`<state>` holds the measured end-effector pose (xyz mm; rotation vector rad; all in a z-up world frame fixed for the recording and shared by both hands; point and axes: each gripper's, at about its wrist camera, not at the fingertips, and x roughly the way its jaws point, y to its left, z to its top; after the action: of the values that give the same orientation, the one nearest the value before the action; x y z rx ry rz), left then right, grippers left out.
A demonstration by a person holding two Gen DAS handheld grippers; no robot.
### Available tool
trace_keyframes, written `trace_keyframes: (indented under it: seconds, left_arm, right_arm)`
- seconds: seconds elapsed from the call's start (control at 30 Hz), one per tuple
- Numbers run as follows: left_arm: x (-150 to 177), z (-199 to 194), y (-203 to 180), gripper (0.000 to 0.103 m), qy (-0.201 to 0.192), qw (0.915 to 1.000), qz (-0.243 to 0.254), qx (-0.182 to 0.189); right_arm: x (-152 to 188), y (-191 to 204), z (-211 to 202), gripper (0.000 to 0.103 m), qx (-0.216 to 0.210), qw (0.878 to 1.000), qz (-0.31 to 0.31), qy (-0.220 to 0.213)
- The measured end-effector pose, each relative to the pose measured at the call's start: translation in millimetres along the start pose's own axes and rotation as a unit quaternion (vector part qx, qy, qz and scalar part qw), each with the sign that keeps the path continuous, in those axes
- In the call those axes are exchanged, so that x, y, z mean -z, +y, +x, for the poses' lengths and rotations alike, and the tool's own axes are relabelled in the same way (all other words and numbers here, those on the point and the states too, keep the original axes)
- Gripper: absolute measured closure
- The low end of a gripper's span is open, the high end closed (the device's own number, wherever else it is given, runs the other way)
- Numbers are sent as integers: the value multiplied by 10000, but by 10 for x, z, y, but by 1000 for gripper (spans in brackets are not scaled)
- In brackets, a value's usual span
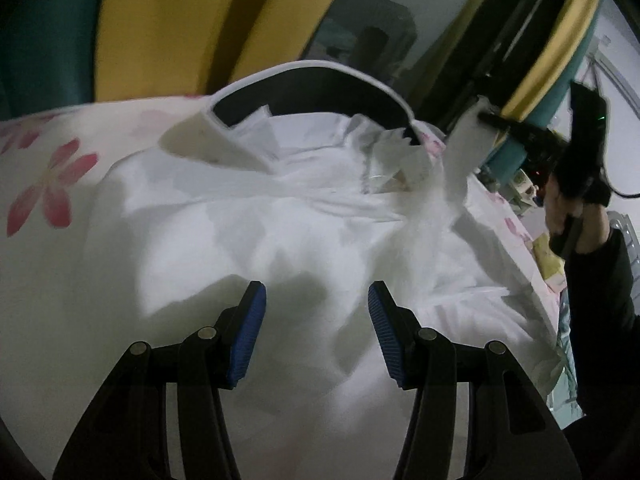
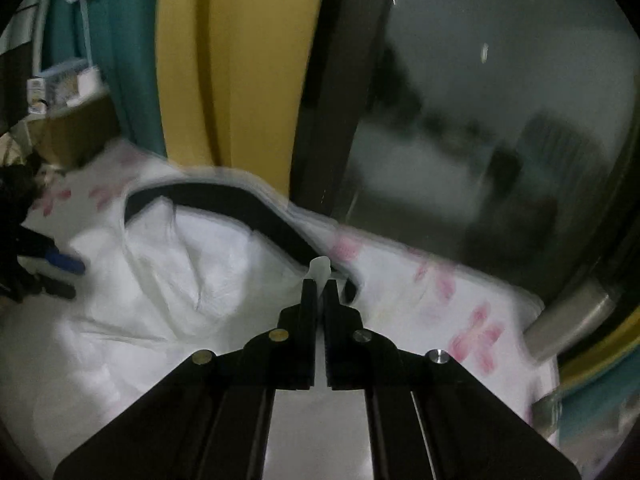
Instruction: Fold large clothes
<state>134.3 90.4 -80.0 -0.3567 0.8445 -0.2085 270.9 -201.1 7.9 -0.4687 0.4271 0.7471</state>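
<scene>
A large white garment [image 1: 280, 220] lies crumpled on a bed sheet with pink flowers [image 1: 52, 184]. A dark, white-edged band [image 1: 304, 88] curves along its far side. My left gripper [image 1: 316, 292] hovers open over the garment's near part, with nothing between its blue pads. At the right, my right gripper [image 1: 486, 116] is shut on a lifted strip of the white cloth. In the right wrist view the right gripper [image 2: 319, 280] pinches a tip of the white garment [image 2: 180, 264] beside the dark band [image 2: 224, 200]. The left gripper [image 2: 68, 276] shows at the far left.
Yellow and teal curtains [image 2: 224, 60] hang behind the bed, next to a dark-framed glass door [image 2: 480, 120]. A cardboard box [image 2: 80, 128] stands at the back left. A person's black-gloved hand [image 1: 580, 168] and dark sleeve fill the right edge of the left wrist view.
</scene>
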Motion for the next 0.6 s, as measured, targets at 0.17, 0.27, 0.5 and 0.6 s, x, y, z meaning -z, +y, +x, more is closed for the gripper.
trace_keyframes:
  seconds: [0.17, 0.27, 0.5, 0.6]
  left_arm:
    - [0, 243, -214, 47, 252, 9995, 184, 88]
    - [23, 354, -323, 47, 483, 9984, 253, 177]
    - [110, 421, -647, 47, 776, 9944, 680, 240]
    - [133, 418, -676, 47, 841, 9935, 718, 273]
  right_arm:
    - [242, 238, -401, 100, 639, 9933, -853, -444]
    - [640, 308, -339, 100, 659, 9937, -906, 25]
    - [1441, 254, -601, 99, 240, 9980, 154, 573]
    - [1658, 242, -726, 98, -99, 9958, 604, 677]
